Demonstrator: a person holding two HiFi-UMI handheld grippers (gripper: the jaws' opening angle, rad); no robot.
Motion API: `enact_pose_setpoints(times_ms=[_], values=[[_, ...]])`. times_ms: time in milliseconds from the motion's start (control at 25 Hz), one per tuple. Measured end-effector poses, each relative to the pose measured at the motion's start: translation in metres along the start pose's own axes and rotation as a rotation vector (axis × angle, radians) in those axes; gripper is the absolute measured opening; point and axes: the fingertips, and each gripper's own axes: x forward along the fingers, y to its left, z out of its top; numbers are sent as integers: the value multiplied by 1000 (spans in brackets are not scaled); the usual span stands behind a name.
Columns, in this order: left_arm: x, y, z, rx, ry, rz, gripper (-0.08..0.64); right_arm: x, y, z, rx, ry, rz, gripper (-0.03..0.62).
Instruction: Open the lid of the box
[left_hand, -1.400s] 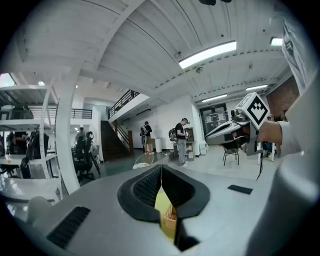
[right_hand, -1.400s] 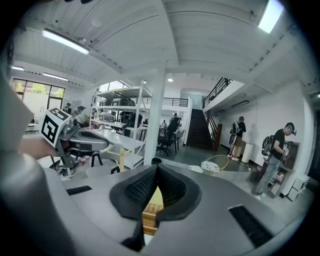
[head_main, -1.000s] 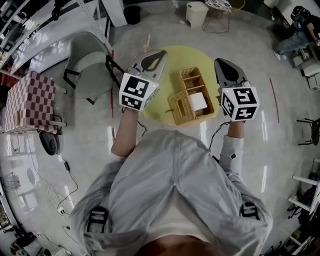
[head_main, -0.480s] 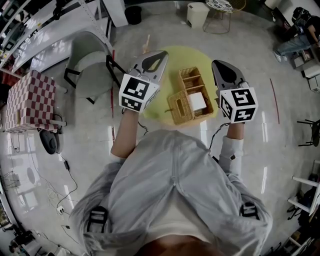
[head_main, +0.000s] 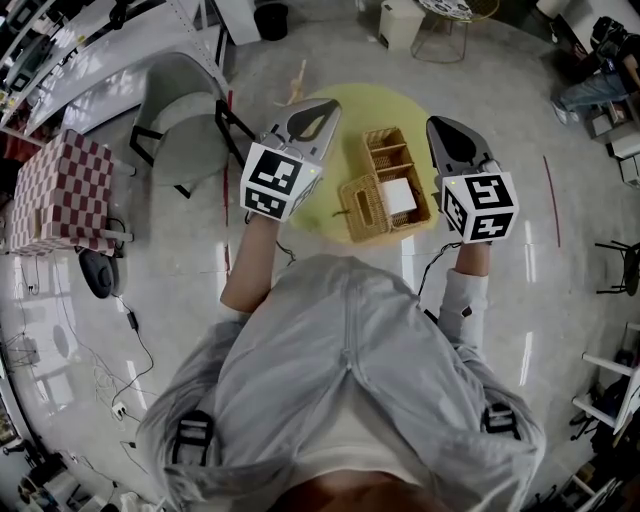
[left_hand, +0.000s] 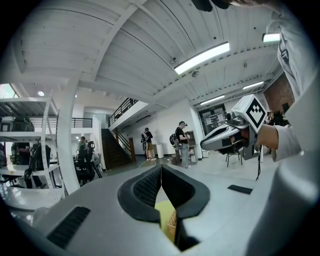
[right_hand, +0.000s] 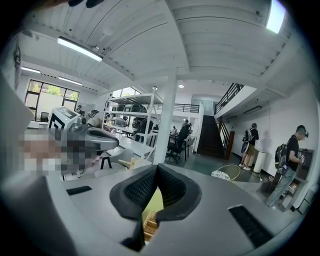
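The left tongs (head_main: 324, 106) were clenched on nothing. In the left gripper view their pads (left_hand: 150, 186) met at the tip, with only a sliver of yellow table and wicker showing below them. The right tongs (head_main: 441, 126) were clenched and empty too; in the right gripper view their tips (right_hand: 156, 168) met above a strip of the same wicker.

Almost nothing had changed over the last second. Both pairs of tongs hung where they had been, one on each side of the box (head_main: 386, 152) and well above it, touching nothing. The whole scene sat only slightly differently in the head view, which looked more like a small nod of the head than a move of the hands.

The wicker box stood on the round yellow table (head_main: 370, 106), between the two pairs of tongs. Its divided compartments were open to view, with a white item (head_main: 398, 197) lying in one of them. A flat wicker panel, most likely the lid (head_main: 361, 209), lay turned out along the box's left side, touching it.

With the inside already exposed and both hands holding off, the lid looked already opened, and this seemed a rest at the end of the task rather than an approach. If the panel was not the lid, a clenched pair of tongs would first have had to release before taking anything.
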Motion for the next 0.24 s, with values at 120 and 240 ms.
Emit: enact_pose_setpoints(times_ms=[120, 240], values=[[-1, 1, -3, 4, 12, -1, 31, 2, 2, 1, 0, 1, 3, 23], [-2, 3, -4, 7, 14, 0, 31, 4, 4, 1, 0, 3, 5, 23]])
